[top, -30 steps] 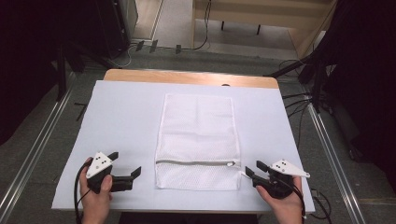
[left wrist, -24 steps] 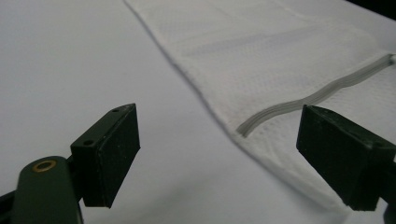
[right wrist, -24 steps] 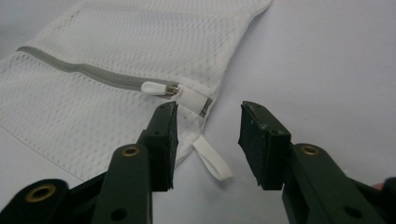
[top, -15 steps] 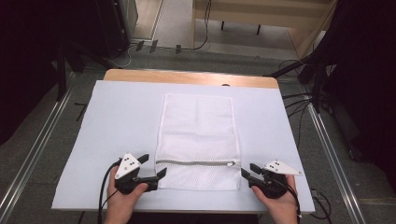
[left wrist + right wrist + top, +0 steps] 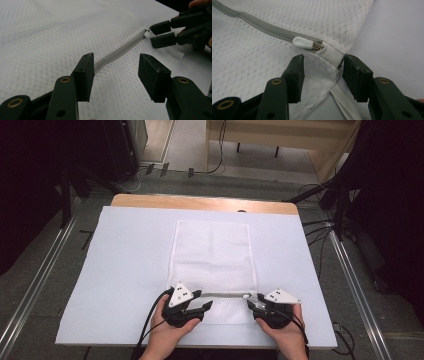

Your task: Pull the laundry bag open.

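High view: now hovering over the near left corner of the white mesh bag [image 5: 212,265], left gripper [image 5: 200,306] (a second ago well out on the bare sheet), jaws just closing yet parted over the grey zipper [image 5: 222,294], touching nothing. Right gripper [image 5: 256,306] edging in from the bag's near right corner, jaws apart, straddling the white edge binding [image 5: 332,53] beside the zipper pull [image 5: 303,43], not yet pinching. Bag lying flat, mid-table, unmoved. Leaving wide open room on the light blue sheet [image 5: 125,255] either side; near table edge just behind both hands.
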`<action>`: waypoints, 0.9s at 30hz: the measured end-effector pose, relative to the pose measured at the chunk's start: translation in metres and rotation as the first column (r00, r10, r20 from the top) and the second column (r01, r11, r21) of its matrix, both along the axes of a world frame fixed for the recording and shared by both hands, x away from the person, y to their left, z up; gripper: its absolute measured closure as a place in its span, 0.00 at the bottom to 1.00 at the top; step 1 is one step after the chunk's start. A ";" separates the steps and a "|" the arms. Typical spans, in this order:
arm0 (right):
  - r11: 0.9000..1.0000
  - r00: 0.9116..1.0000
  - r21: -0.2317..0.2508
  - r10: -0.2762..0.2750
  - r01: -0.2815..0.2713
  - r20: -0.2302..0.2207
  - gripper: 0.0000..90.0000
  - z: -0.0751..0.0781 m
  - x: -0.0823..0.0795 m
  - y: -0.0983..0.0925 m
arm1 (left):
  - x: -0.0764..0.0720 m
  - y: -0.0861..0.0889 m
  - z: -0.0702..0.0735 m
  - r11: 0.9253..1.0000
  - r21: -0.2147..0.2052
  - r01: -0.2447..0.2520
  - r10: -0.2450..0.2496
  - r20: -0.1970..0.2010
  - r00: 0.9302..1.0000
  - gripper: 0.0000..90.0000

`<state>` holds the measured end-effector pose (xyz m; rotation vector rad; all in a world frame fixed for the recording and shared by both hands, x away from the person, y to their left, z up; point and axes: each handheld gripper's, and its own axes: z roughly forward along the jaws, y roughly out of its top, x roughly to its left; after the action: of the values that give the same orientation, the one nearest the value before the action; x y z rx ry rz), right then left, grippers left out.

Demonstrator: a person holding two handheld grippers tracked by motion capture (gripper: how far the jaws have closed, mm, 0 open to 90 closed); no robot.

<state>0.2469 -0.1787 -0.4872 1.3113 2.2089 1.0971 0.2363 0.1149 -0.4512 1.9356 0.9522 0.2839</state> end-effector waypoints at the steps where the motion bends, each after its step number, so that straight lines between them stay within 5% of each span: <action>1: 1.000 1.000 -0.026 -0.004 0.004 0.015 0.61 0.000 -0.002 0.002 | 0.001 -0.003 0.000 1.000 -0.003 -0.001 0.001 -0.004 1.000 0.55; 5: 0.999 0.999 -0.043 -0.015 0.016 0.030 0.71 0.000 -0.005 0.006 | 0.007 -0.022 -0.003 0.999 -0.001 0.033 -0.033 -0.034 0.999 0.63; 6: 0.999 0.999 -0.040 -0.007 0.008 0.033 0.84 0.000 -0.007 0.007 | 0.008 -0.027 -0.004 0.999 0.002 0.042 -0.042 -0.042 0.998 0.63; 9: 0.999 0.999 -0.038 0.011 -0.009 0.035 0.94 0.000 -0.007 0.007 | 0.014 -0.041 -0.007 0.998 0.018 0.060 -0.059 -0.069 0.996 0.63; 19: 1.000 0.993 -0.022 0.023 -0.021 0.114 0.98 0.011 -0.014 0.008 | 0.025 -0.067 -0.011 0.994 0.016 0.105 -0.103 -0.096 0.990 0.70; 27: 0.999 0.988 -0.028 0.044 -0.040 0.146 0.98 0.018 -0.018 0.012 | 0.029 -0.072 -0.008 0.990 -0.058 0.131 -0.137 -0.114 0.984 0.73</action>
<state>0.2284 -0.1663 -0.4692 1.1405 2.1436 1.1395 0.2656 0.0432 -0.4589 1.9763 0.8909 0.0680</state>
